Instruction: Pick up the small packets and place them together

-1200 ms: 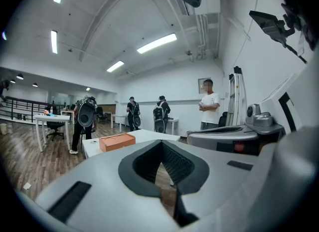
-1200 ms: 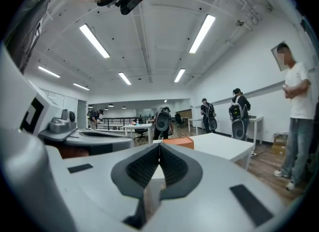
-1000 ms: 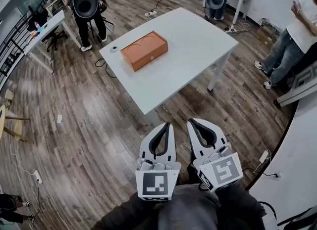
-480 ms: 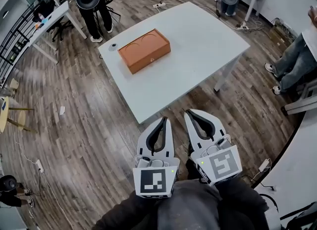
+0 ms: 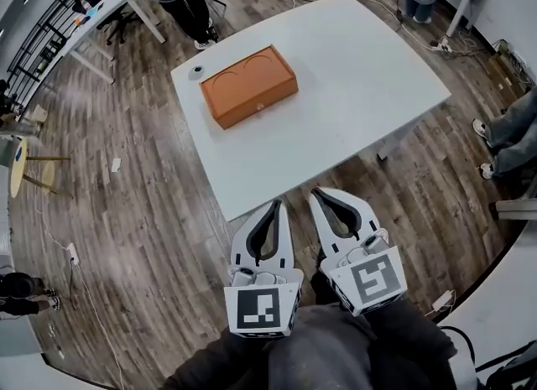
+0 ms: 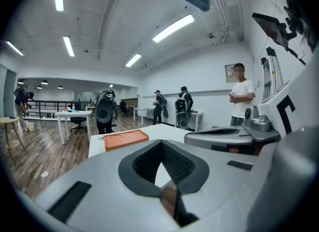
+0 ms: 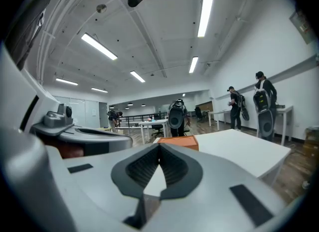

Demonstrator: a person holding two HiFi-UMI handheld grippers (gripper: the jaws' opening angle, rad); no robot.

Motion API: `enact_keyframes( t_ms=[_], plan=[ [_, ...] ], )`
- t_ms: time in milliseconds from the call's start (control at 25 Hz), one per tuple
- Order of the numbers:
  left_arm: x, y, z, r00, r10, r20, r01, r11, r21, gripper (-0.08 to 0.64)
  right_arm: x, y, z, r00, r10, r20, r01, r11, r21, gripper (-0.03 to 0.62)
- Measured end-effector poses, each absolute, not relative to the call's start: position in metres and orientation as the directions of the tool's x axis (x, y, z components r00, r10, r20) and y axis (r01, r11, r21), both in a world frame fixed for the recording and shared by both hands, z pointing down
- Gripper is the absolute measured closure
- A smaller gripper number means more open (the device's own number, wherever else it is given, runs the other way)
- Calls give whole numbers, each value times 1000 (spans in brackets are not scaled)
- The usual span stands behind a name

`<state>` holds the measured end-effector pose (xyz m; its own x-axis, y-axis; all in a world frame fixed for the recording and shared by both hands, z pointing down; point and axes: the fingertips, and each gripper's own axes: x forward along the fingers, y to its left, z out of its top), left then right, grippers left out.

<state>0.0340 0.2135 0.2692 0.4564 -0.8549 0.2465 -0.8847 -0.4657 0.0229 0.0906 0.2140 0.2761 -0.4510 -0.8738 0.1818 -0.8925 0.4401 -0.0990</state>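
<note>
Two closed tools held side by side, just short of a white tabletop.

On the wood floor (image 5: 151,212) stands the white tabletop (image 5: 352,86), with a flat orange box (image 5: 249,86) lying toward its far left corner. The left tool (image 5: 274,205) and right tool (image 5: 316,195) hover at the tabletop's near edge, each with its jaws together and nothing between them. A small round object (image 5: 198,70) sits just beside the box's left end. The small packets cannot be made out in any view.
</note>
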Motion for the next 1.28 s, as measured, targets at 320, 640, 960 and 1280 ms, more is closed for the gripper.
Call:
enact_keyframes(
  t_ms=[320,640,960,1280],
  plan=[
    [39,194,253,358,-906,224,-930,-367,3,565,94,184,265,-546,-825,150,-838,536,-102,588],
    [19,173,253,274,-937,215,-960,-281,-1,565,82,155,264,-602,-786,139,-799,595,-91,588],
    [6,144,248,268,-944,190,-962,-273,-1,565,70,132,259,-612,-780,134,-791,608,-69,588],
    [-6,117,261,297,-933,204,-954,-297,29,565,56,108,272,-594,-787,166,-803,591,-69,588]
  ],
)
